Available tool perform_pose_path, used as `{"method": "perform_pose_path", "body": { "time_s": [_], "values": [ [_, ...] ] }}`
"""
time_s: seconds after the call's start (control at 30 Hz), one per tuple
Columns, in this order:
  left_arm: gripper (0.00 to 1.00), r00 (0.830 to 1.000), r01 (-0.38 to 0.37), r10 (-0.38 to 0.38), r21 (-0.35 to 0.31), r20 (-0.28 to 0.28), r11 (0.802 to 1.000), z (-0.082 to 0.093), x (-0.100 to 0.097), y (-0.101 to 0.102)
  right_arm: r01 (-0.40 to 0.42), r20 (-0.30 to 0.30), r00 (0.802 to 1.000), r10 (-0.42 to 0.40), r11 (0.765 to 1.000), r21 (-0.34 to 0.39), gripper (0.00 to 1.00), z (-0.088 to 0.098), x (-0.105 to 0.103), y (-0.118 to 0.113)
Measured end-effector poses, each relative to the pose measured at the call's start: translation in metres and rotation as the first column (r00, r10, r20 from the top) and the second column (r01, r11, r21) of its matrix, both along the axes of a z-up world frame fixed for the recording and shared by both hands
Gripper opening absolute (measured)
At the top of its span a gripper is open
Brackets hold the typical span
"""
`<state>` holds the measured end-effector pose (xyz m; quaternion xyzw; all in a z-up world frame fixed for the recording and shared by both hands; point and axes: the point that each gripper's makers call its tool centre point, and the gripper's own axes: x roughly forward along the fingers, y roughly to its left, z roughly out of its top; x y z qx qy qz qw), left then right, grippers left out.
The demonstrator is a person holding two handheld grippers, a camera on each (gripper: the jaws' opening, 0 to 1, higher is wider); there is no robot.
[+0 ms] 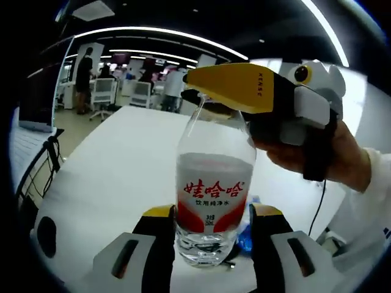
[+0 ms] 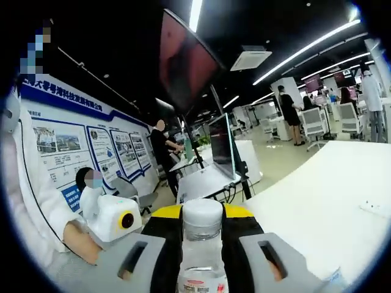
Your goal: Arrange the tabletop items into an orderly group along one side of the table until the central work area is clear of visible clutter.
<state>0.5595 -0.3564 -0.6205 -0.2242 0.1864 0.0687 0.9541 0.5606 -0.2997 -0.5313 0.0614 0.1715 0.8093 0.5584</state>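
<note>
Two grippers on one water bottle: left fingers clasping its base, right fingers seemingly its cap.

Clear plastic water bottle upright on white table, red-and-white label with Chinese text, water near shoulder level. White screw cap on, seen in right gripper view.

Open white table beyond, water bottle blocking the near centre, monitor at far edge
</note>
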Motion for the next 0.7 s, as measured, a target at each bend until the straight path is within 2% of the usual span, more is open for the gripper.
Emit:
{"method": "perform_pose_path", "body": {
  "time_s": [0.03,0.1,0.27,0.33,0.5,0.7],
  "values": [
    [0.62,1.000,-0.003,0.003,-0.021,-0.016,1.000,-0.004,-0.001,0.000,0.003,0.001,1.000,-0.003,1.000,-0.002,0.19,-0.002,0.003,0.001],
    [0.70,0.998,-0.008,0.009,0.015,-0.057,1.000,-0.015,-0.002,0.004,0.004,0.009,1.000,-0.004,1.000,0.004,0.19,-0.003,0.006,0.003],
    [0.80,0.998,-0.025,0.030,0.085,-0.061,0.996,-0.015,0.000,0.016,0.018,-0.004,1.000,-0.018,0.999,0.027,0.20,-0.001,0.022,0.010],
    [0.81,0.997,-0.028,0.034,0.083,-0.065,0.996,-0.017,-0.001,0.018,0.022,0.002,1.000,-0.022,0.999,0.041,0.20,0.001,0.026,0.012],
    [0.78,0.995,-0.062,0.063,0.010,-0.076,0.998,-0.023,-0.005,0.023,0.036,0.018,0.999,-0.037,0.998,0.058,0.20,-0.001,0.040,0.018],
    [0.79,0.994,-0.083,0.083,0.003,-0.069,0.997,-0.026,-0.004,0.027,0.051,0.052,0.997,-0.054,0.997,0.062,0.20,-0.010,0.064,0.025]
  ]
}}
